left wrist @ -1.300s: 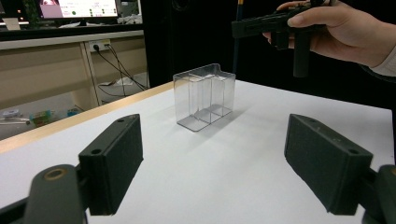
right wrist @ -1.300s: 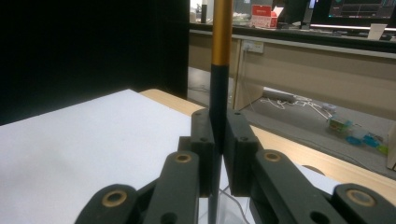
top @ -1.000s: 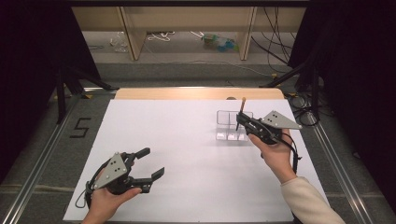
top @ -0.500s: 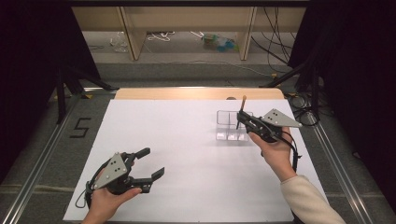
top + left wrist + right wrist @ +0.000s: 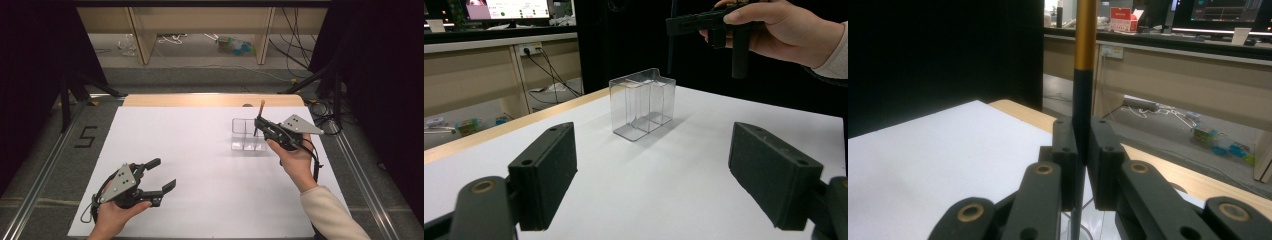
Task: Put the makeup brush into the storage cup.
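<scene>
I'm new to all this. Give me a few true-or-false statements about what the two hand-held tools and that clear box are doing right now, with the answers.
1. The right gripper is shut on a thin black and orange stick. True.
2. The left gripper holds the clear box. False: its jaws stand open with nothing between them, well apart from the box.
3. The stick is held upright over the clear box. True.
4. The clear box lies tipped on its side. False: it stands upright on the white table, open end up.
5. The clear box is divided into compartments. True.
</scene>
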Available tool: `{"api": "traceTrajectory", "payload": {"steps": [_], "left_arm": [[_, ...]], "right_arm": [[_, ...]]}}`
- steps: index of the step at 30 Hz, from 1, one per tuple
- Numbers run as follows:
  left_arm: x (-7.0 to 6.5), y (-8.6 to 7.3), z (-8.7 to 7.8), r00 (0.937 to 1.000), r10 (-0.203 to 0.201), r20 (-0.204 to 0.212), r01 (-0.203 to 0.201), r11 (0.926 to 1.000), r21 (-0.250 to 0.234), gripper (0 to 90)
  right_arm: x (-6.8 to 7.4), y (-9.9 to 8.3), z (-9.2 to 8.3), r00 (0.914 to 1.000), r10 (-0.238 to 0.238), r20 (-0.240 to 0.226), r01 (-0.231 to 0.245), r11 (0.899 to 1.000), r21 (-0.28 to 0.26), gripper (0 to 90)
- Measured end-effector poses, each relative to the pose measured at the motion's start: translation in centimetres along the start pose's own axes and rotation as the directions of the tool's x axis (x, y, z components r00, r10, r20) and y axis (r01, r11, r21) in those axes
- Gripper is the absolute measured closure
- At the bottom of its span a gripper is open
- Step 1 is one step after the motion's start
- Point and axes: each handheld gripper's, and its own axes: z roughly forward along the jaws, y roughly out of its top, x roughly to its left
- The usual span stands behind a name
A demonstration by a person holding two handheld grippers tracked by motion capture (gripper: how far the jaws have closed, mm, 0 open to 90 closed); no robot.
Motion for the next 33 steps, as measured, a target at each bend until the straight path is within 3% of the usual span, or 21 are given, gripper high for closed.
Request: {"api": "traceTrajectory", "payload": {"steps": [3, 7, 11, 14, 15, 18, 20, 23, 25, 33], "left_arm": [[0.0, 0.01, -0.01, 1.0, 0.0, 0.0, 0.0, 1.0, 0.001, 19.5], [0.0, 0.0, -0.01, 1.0, 0.0, -0.001, 0.0, 1.0, 0.0, 19.5], [0.0, 0.0, -0.02, 1.0, 0.0, -0.001, 0.0, 1.0, 0.001, 19.5], [0.0, 0.0, -0.01, 1.0, 0.0, 0.0, 0.0, 1.0, 0.0, 19.5], [-0.01, 0.0, -0.01, 1.0, 0.0, 0.0, 0.0, 1.0, 0.001, 19.5], [0.0, 0.0, -0.02, 1.0, 0.0, 0.0, 0.0, 1.0, 0.0, 19.5], [0.0, 0.0, -0.02, 1.0, 0.0, 0.0, 0.0, 1.0, 0.0, 19.5], [-0.01, 0.0, -0.01, 1.0, 0.0, 0.0, 0.0, 1.0, 0.0, 19.5], [0.0, 0.0, -0.01, 1.0, 0.0, 0.0, 0.0, 1.0, 0.0, 19.5], [0.0, 0.0, -0.02, 1.0, 0.0, 0.0, 0.0, 1.0, 0.001, 19.5]], "right_arm": [[-0.02, 0.01, 0.12, 1.0, -0.001, -0.001, 0.001, 1.0, -0.007, 84.1], [0.14, 0.04, 0.01, 0.9996, 0.029, -0.004, -0.029, 0.999, 0.029, 84.1], [-0.11, 0.07, 0.21, 1.0, -0.002, 0.004, 0.002, 1.0, 0.0, 84.1], [-0.11, 0.13, 0.33, 1.0, -0.001, 0.002, 0.001, 1.0, -0.005, 84.1], [0.09, 0.17, 0.21, 0.9995, 0.03, -0.008, -0.03, 0.999, 0.023, 84.1], [0.0, 0.22, 0.35, 0.9996, 0.028, 0.002, -0.028, 1.0, 0.01, 84.1], [-0.23, 0.29, 0.44, 1.0, -0.001, 0.008, 0.001, 1.0, -0.005, 84.1], [-0.28, 0.35, 0.53, 1.0, 0.001, 0.01, -0.001, 1.0, -0.005, 84.1], [-0.12, 0.34, 0.55, 0.9996, 0.027, 0.009, -0.028, 1.0, 0.007, 84.1], [-0.33, 0.41, 0.69, 0.9996, 0.026, 0.011, -0.026, 1.0, 0.014, 84.1]]}}
